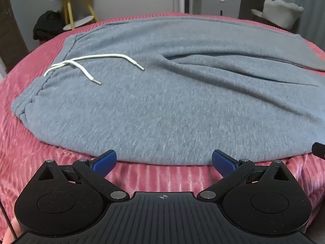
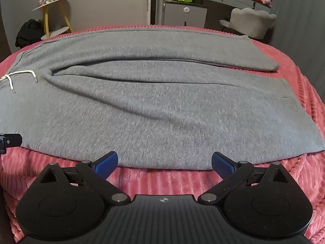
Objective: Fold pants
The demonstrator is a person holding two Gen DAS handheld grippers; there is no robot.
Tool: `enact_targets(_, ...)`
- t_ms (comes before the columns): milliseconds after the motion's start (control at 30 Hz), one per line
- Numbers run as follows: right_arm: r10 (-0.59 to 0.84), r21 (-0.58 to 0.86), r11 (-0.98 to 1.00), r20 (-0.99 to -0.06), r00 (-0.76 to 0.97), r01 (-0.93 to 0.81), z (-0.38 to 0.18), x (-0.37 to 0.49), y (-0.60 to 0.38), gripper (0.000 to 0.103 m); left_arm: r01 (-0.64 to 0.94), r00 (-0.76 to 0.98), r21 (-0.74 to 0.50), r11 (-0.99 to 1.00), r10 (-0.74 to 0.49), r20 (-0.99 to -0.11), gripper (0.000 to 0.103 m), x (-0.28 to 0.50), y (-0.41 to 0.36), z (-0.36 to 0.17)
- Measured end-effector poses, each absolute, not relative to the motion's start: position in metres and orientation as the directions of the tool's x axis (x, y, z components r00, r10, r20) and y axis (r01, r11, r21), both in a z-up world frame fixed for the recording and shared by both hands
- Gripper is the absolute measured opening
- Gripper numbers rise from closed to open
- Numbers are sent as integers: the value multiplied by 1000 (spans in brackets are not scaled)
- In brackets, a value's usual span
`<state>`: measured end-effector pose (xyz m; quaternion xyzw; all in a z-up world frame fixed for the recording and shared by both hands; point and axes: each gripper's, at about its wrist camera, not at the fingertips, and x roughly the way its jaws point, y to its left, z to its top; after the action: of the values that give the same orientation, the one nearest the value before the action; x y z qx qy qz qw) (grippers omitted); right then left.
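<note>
Our left gripper (image 1: 164, 162) and right gripper (image 2: 164, 162) both stand with fingers wide apart and nothing between them, poised at the near edge of the grey pants (image 1: 162, 101), which lie spread flat on the pink ribbed blanket (image 1: 40, 152).

What worries us most is the bite. Just ahead of each pair of fingers the hem edge lies tight against the blanket, so a shallow pinch could take only the top layer — or gather the plush blanket along with it. Either way the fold would drag and bunch. The white drawstring (image 1: 85, 65), lying loose well ahead of the left fingers and off to their left, could also trail out of a fold. Uneven lifting between our two hands would skew the crease.

The pants run crosswise to both grippers: waistband off to the left of the left fingers, leg cuffs (image 2: 264, 65) off to the right of the right fingers. The long axis passes side to side, the nearer leg directly ahead of the fingers and the other leg beyond it.
</note>
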<state>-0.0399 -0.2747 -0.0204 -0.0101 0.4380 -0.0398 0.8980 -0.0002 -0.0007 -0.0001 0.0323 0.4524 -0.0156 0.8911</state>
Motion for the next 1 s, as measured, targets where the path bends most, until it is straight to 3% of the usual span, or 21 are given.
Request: enact_targets(1000,-91,-56,996,-776,624,75,-19,-41,-275,99,34,577,37,999,11,-817,103,0,1,-4)
